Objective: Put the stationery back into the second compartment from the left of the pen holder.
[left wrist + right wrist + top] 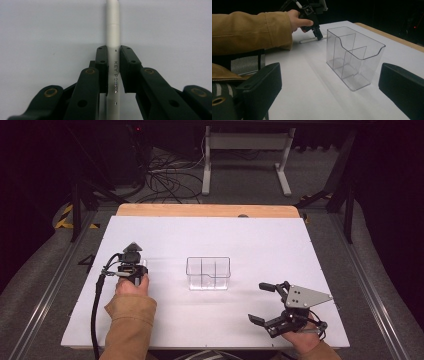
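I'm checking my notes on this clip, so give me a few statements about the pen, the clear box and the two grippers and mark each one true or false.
1. The left gripper is shut on a white pen. True.
2. The pen stands inside the clear box. False: it lies on the white table, to the left of the box, which is empty.
3. The right gripper is open and holds nothing. True.
4. The box has inner dividers. True.
5. The right gripper is touching the box. False: it sits apart, toward the table's near right corner.
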Demonstrator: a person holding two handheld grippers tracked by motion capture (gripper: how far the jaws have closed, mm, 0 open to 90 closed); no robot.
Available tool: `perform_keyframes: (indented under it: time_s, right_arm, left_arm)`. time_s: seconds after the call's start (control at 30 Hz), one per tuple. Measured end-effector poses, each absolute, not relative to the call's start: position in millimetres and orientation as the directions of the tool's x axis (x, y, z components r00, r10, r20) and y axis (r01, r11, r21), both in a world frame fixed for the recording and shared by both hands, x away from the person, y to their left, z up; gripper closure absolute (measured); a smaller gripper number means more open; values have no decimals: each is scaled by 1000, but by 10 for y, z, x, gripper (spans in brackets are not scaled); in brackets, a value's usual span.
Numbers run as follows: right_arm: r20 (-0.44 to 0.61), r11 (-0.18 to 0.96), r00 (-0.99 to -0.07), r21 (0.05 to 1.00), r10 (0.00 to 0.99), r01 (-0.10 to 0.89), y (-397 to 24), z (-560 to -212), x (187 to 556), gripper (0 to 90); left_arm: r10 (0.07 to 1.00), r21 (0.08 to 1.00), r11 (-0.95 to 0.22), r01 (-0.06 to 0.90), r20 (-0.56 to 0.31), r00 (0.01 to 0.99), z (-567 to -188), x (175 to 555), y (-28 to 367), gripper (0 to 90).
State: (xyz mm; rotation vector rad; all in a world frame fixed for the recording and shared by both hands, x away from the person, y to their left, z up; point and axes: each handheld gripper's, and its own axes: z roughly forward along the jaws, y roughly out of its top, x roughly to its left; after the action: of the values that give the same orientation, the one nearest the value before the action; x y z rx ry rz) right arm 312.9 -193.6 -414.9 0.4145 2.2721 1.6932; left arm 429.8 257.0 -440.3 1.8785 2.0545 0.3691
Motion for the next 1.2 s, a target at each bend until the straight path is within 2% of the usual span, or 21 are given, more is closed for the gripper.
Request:
perform_keyframes:
  time_s: [0.23,0.47,1.0,1.2]
  right_arm:
    - [-53,281,-922,958,384,62,-1929,-4161,3133,52]
    - [-55,283,-919,957,390,63,-1939,-4169,3139,52]
    - [-61,285,-918,957,393,58,-1950,-4180,3146,52]
    - [-58,284,-916,957,397,63,-1953,-4190,3152,52]
  left_arm:
    - [992,435,94,895,-116,-48,-4377,4265,2580,782]
    - [985,517,77,853,-170,14,-4244,4180,2608,782]
    - [950,759,32,650,-225,217,-3902,3917,2534,782]
    - [926,808,38,589,-249,282,-3763,3821,2550,782]
